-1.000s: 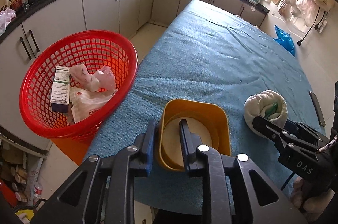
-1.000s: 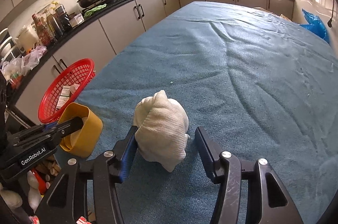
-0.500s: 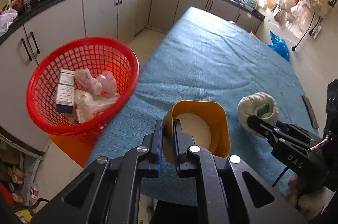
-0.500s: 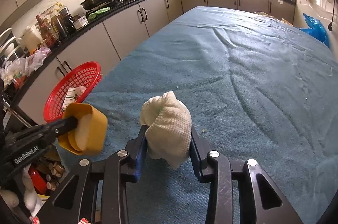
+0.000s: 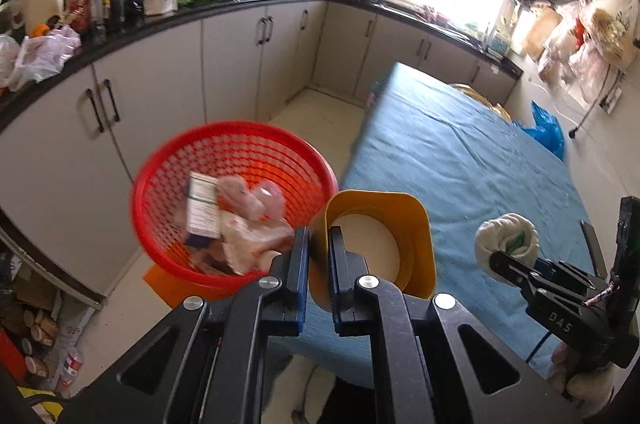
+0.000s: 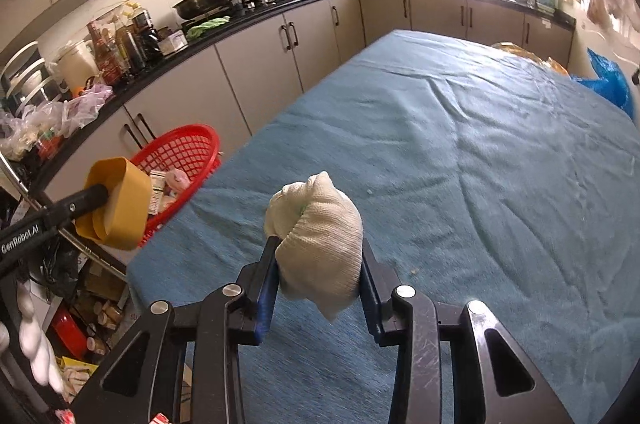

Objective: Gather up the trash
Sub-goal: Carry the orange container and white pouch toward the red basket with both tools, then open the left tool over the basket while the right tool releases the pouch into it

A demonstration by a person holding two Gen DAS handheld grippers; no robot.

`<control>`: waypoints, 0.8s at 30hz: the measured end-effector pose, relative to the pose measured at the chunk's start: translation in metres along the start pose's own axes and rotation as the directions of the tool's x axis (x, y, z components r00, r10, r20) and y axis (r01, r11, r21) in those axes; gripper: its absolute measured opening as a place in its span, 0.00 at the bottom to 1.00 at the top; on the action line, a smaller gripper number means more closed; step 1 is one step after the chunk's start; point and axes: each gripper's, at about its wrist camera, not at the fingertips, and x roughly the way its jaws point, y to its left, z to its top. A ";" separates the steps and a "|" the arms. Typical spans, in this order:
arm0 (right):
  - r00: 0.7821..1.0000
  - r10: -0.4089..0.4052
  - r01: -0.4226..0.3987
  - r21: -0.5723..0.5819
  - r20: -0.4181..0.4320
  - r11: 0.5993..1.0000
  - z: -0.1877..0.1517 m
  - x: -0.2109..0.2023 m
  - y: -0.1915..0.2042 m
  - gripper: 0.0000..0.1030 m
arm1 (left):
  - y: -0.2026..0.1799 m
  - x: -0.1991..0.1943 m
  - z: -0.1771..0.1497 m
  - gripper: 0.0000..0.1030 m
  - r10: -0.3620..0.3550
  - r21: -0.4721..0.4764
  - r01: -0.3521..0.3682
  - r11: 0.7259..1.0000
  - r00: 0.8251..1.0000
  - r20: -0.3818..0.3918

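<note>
Clamping yellow tub (image 5: 404, 224) and white bundle (image 6: 320, 236), both claws hide undersides.

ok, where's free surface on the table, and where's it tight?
Blue-cloth table is bare from the held white cloth wad to its far edge by the cabinets. Tight spot: the near-left corner, where the yellow cup in the left gripper hangs beside the red basket, already holding trash.

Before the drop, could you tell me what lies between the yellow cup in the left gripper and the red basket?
Nothing: in the right wrist view the yellow cup hangs just before the red basket, overlapping its rim, with no object between.
</note>
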 end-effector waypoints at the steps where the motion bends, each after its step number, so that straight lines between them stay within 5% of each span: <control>1: 1.000 0.004 -0.004 -0.009 0.002 1.000 0.002 0.000 0.003 0.38 | 0.004 -0.002 0.002 0.08 0.007 -0.003 -0.007 1.000 1.000 0.006; 24: 0.983 0.179 -0.181 -0.151 -0.032 0.972 0.058 0.047 0.108 0.38 | 0.062 -0.003 0.044 0.08 0.229 0.019 -0.233 0.972 0.967 0.109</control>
